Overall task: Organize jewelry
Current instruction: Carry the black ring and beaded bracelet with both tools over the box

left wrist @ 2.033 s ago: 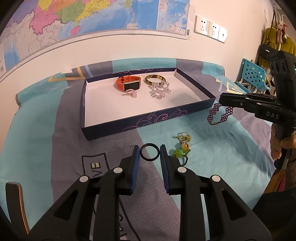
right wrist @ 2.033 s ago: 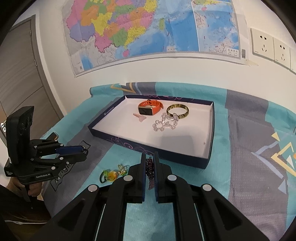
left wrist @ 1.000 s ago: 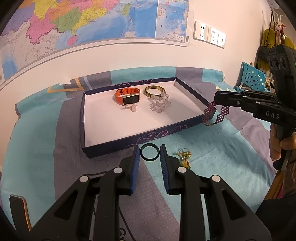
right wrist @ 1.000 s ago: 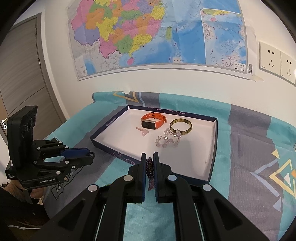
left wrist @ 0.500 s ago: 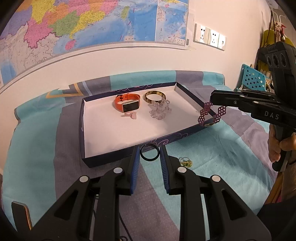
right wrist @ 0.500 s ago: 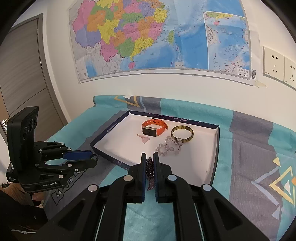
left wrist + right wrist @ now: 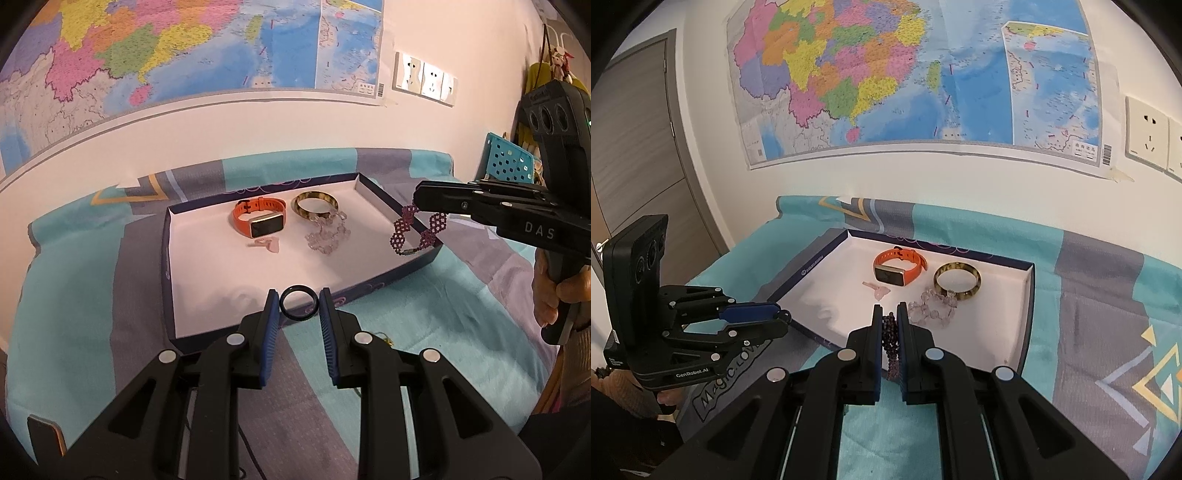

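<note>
In shallow navy white-lined box (image 7: 168, 258): four pieces. In transit: black ring (image 7: 298, 304) clamped in left gripper (image 7: 297, 314); purple beaded bracelet (image 7: 891, 334) pinched in right gripper (image 7: 891, 325). Outside, unplaced: gold trinket (image 7: 386, 341).

Glossy black ring (image 7: 298, 302); matt white card tray (image 7: 207, 258); woven cloth cover (image 7: 92, 295); ribbed blue pads (image 7: 267, 332).

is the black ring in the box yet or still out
Out: the black ring sits clamped in the left claw, above the box's near wall.
</note>
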`<state>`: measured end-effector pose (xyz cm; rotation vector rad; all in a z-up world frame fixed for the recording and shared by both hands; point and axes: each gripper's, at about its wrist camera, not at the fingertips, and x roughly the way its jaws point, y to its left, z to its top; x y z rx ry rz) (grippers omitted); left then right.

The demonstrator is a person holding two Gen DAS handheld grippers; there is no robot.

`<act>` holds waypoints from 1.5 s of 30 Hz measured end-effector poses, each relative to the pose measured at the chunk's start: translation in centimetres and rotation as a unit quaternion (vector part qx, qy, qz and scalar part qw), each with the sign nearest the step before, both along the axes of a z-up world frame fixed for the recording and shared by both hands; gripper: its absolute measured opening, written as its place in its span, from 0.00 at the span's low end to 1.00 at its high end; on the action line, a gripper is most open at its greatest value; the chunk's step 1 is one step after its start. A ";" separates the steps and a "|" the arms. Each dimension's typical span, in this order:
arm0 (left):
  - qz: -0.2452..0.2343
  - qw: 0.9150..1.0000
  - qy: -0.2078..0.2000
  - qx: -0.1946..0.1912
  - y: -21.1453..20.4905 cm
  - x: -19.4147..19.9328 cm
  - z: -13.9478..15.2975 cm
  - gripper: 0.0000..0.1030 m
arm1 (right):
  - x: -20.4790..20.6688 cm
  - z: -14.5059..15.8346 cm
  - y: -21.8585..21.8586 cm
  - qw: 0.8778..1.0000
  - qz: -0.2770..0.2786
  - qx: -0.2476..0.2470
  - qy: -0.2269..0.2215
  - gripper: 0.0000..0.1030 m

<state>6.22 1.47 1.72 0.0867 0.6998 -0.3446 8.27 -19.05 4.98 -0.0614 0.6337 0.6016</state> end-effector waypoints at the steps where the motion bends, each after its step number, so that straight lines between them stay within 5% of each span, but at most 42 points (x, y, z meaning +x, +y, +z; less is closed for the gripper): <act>1: 0.000 1.000 0.000 0.000 0.0 0.3 0.0 0.22 | 0.1 0.0 0.0 1.000 0.000 0.000 0.000 0.06; 45: 0.023 0.997 0.064 0.021 -1.2 8.9 -3.1 0.22 | 8.1 -3.6 3.2 0.997 0.025 0.006 0.077 0.06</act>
